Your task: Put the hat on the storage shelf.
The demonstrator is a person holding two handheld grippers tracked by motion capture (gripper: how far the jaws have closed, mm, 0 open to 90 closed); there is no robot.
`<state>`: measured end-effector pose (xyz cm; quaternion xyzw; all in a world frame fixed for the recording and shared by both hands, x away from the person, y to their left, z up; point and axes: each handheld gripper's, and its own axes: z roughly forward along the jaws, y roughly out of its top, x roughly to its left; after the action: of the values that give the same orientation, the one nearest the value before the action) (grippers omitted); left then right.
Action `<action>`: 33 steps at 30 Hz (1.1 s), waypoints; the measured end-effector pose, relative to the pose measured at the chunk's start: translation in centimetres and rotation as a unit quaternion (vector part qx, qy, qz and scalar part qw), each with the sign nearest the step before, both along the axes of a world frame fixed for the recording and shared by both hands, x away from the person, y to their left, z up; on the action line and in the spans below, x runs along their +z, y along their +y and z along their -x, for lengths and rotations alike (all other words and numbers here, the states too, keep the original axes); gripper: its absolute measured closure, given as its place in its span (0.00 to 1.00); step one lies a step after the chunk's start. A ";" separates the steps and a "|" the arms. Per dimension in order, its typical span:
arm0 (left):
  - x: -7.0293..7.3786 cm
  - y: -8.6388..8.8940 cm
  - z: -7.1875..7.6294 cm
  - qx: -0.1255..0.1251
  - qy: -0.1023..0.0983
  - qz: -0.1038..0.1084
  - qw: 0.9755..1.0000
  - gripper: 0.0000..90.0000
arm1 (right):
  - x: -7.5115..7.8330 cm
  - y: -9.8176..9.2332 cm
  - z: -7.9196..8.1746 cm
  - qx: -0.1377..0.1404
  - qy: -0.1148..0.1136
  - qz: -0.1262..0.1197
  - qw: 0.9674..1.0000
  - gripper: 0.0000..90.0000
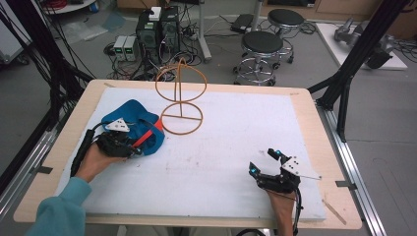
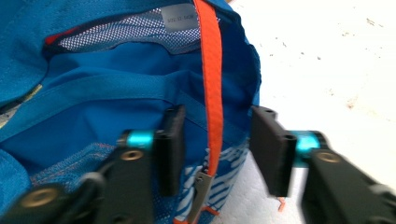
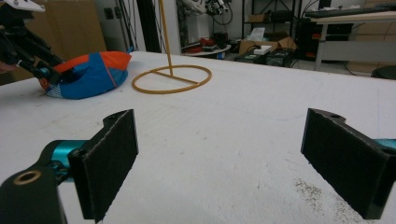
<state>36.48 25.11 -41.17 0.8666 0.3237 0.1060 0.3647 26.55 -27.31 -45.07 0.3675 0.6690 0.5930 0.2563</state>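
From the high view, a blue cap [image 1: 133, 128] with an orange strap lies on the white table [image 1: 221, 162] at the left, just beside the base of a yellow wire stand [image 1: 181, 93]; the left gripper [image 1: 129, 147] sits at the cap's near edge, while the right gripper [image 1: 265, 161] rests well apart at the right. In the left gripper view, the fingers [image 2: 170, 149] straddle the cap's orange strap [image 2: 212, 88] and blue fabric, part-closed, not visibly pressing. In the right gripper view, the fingers [image 3: 109, 158] stand spread wide over bare table.
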 end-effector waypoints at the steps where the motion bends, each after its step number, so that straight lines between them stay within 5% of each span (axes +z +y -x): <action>1: 0.1 0.0 0.0 0.000 0.001 0.002 1.000 0.72 | 0.0 0.0 0.0 0.001 0.000 0.000 1.000 0.11; 6: 0.1 0.2 0.0 0.002 0.018 0.002 1.000 0.88 | 0.0 0.0 0.0 0.000 0.001 -0.001 1.000 0.11; 13: 0.3 -0.1 0.2 0.003 0.014 0.006 1.000 0.91 | 0.0 0.0 0.0 0.000 0.001 -0.002 1.000 0.11; 17: 1.0 0.1 0.4 0.004 0.006 0.025 1.000 0.92 | 0.0 0.0 0.0 -0.001 0.002 -0.002 1.000 0.11; 33: 6.9 -0.2 2.2 -0.016 -0.052 0.062 0.997 0.93 | 0.0 0.0 -0.1 -0.001 0.000 0.001 1.000 0.11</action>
<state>34.32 24.94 -34.24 0.8407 0.2961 0.1253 0.4357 26.62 -27.33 -45.07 0.3676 0.6693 0.5921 0.2576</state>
